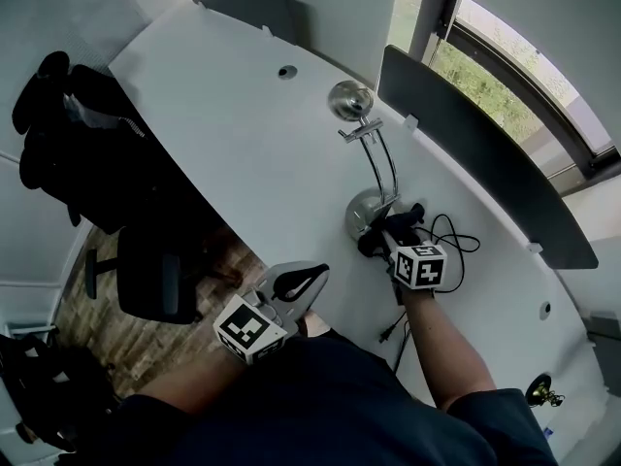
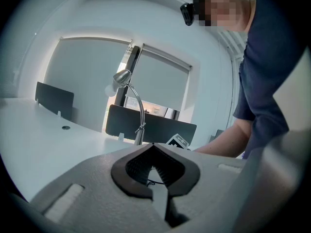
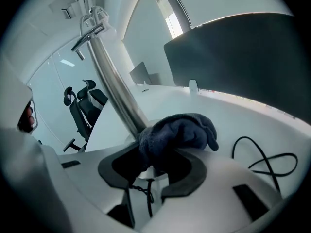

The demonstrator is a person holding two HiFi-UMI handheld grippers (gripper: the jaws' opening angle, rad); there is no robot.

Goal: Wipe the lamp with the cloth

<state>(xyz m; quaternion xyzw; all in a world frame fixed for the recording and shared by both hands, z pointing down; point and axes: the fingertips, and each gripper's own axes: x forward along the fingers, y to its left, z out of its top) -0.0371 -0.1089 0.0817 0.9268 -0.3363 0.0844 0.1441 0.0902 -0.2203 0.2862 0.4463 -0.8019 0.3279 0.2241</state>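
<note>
Wipe in progress, by my estimate: my right gripper, jaws clamped on 1 dark cloth, holds it against the lamp base on the tabletop; stem and head look undone; left gripper idle, jaws together, empty.

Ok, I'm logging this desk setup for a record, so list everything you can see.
White curved desk: one, white, centre.
Silver metal desk lamp: one, silver, on the desk near a partition.
Dark blue fleece cloth: one, dark blue, beside the lamp's base.
Black cable: one, black, looped on the desk right of the lamp.
Dark grey partition panels: two, desk's far edge.
Black office chairs: two, left of the desk.
Left gripper: shut, empty.
Right gripper: shut on the cloth.
</note>
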